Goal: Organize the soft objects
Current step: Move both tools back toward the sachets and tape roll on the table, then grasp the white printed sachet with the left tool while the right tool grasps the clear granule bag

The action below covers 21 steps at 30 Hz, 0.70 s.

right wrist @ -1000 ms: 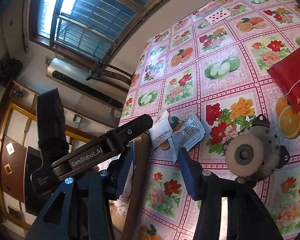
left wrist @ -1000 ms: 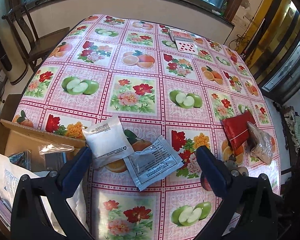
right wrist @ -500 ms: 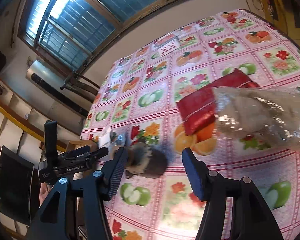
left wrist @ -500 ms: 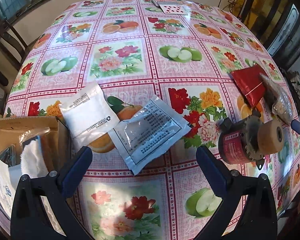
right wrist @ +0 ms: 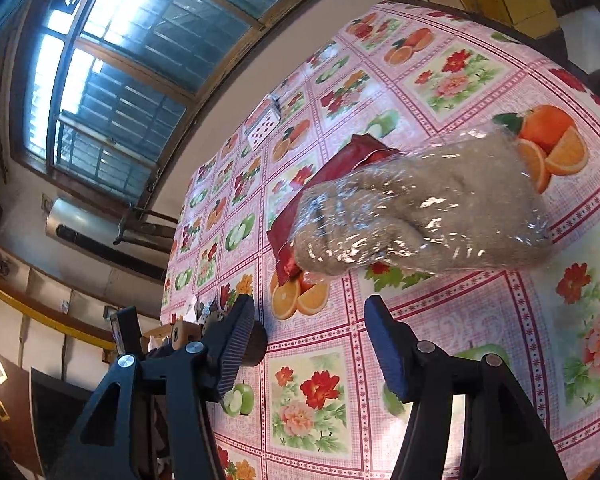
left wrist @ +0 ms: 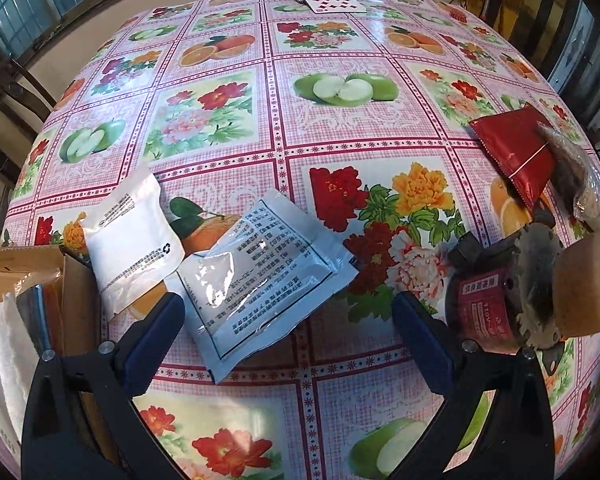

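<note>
While agape, left hand-held gripper (left wrist: 288, 328) straddles silver pouch (left wrist: 260, 276), near cardboard box (left wrist: 32, 276) edge.

Red packet (right wrist: 332, 184) partly hidden under the wrapped beige bundle (right wrist: 420, 216).

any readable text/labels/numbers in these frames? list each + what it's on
"110V~": red label on the motor-like part; the rest of that label is unreadable.
Recycling symbol: white packet; its print is too small to read.
Grey packet: dense printed lines, too blurred to read.
Playing card: red diamond pips, count unclear.
Red packet: no text visible.
</note>
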Available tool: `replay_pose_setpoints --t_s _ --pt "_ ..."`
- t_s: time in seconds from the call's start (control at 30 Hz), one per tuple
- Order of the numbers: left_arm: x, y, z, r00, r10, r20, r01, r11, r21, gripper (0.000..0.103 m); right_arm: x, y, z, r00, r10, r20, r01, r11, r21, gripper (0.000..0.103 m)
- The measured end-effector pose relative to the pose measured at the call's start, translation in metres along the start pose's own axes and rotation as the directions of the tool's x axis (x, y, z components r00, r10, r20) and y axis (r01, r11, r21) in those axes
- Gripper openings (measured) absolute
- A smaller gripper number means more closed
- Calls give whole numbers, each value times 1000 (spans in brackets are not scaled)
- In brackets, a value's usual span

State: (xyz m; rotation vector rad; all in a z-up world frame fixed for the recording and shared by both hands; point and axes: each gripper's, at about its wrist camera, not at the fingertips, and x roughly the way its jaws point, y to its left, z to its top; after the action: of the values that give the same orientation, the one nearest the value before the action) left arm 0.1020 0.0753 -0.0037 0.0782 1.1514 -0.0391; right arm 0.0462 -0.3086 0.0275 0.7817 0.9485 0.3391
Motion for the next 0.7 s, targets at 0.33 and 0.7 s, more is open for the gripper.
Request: replay_pose_setpoints --t_s 0.33,0.7 --pt "-2 1 -2 1000 -18 -10 18 999 51 103 20 -46 0 983 170 65 -181 942 283 77" --pt "5 -4 9 998 -60 -6 60 995 79 103 52 -57 18 986 115 124 -160 872 463 82"
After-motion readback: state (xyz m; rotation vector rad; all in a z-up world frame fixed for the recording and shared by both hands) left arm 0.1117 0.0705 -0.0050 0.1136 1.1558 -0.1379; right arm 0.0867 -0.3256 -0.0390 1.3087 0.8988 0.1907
